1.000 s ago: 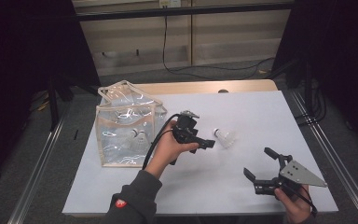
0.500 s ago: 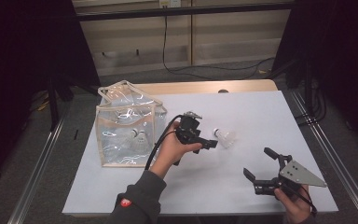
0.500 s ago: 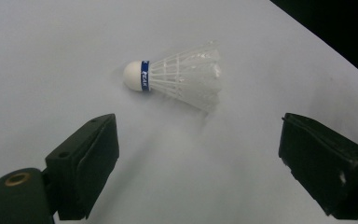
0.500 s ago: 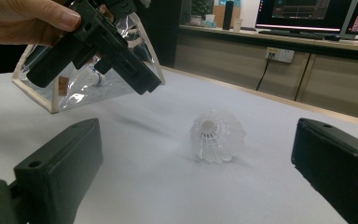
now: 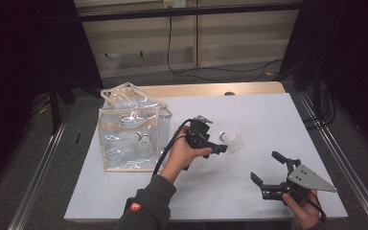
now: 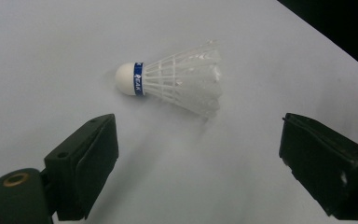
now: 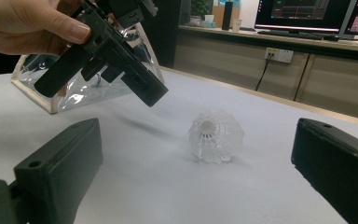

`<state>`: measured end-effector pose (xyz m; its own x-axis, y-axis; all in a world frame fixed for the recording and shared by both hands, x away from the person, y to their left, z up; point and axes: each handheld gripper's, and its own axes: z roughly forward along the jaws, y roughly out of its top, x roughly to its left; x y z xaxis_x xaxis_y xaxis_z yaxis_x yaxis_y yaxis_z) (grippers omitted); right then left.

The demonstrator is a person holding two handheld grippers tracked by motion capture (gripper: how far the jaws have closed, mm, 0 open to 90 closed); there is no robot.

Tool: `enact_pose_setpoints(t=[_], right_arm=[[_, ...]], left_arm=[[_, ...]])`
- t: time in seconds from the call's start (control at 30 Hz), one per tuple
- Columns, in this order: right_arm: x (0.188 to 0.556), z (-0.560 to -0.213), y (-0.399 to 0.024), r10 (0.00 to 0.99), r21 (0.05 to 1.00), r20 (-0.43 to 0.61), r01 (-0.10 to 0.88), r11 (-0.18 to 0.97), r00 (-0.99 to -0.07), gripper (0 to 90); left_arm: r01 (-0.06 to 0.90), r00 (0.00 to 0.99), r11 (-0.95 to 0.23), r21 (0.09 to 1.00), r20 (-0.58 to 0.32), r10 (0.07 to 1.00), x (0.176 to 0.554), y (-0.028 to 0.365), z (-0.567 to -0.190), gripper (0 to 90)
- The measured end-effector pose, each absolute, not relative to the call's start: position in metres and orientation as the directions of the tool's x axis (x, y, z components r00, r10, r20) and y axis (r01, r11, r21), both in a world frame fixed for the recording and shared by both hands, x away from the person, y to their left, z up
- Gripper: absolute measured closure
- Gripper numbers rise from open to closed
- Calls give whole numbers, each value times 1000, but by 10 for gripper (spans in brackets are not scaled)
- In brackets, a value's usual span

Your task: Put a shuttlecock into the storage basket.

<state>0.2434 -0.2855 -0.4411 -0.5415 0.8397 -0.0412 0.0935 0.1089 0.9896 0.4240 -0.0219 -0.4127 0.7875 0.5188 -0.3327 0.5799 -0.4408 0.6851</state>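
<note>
At the left of the table [image 5: 124, 201] the clear bag [image 5: 132, 136] is standing open, and at least two shuttlecocks seem to be lying inside it already. Compared with a second ago, the left gripper [image 5: 215, 146] is now closer to the loose shuttlecock [image 5: 231, 141], which is lying on its side on the white sheet, to the right of the bag and just ahead of the jaws. In the left gripper view this shuttlecock [image 6: 175, 77] is resting beyond the wide, empty jaws, not yet between them. This probably means the pick-up is coming next. The right gripper [image 5: 268, 173] is waiting near the front edge, also wide and empty, well apart from the shuttlecock.
</note>
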Motion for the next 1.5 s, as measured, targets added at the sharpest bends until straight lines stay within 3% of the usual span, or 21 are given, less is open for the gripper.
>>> enact_pose_setpoints(t=[1.5], right_arm=[[243, -442, -285, 837, 989, -42, 96, 112, -545, 17]], left_arm=[[582, 776, -434, 688, -312, 548, 425, -57, -430, 147]])
